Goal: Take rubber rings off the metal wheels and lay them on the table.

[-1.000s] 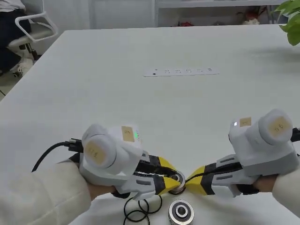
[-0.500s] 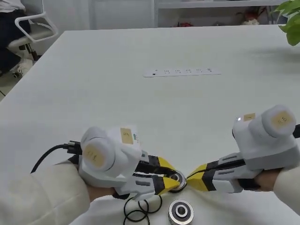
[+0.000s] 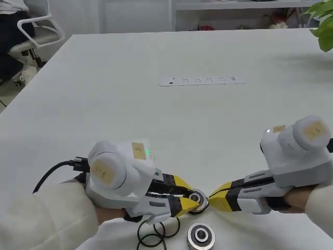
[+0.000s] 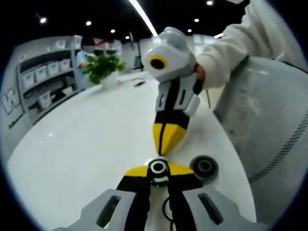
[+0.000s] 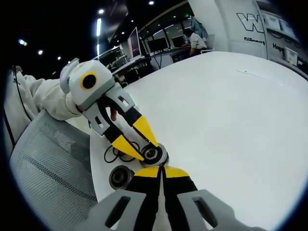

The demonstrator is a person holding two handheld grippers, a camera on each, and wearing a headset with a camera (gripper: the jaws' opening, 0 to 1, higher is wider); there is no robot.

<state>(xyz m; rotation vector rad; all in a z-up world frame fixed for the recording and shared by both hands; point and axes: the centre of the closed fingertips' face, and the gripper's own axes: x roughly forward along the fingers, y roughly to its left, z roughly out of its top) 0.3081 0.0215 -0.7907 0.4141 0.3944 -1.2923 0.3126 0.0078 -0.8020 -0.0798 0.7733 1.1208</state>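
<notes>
The left tongs (image 3: 189, 201) were clamped on a metal wheel (image 3: 196, 198), held low at the near edge of the tabletop (image 3: 156, 114). The right tongs (image 3: 212, 200), their jaws pressed narrow, met that wheel's rim from the opposite side. Whether they pinched a ring there could not be told. Over the last second the right tongs had tipped and drawn slightly back from the held wheel, while the left ones barely shifted. That looked like the start of a pull to peel a ring off the rim, not yet a release. Several loose rubber rings (image 3: 156, 232) lay just nearer the person than the held wheel, with a second wheel (image 3: 201, 234) beside them.
</notes>
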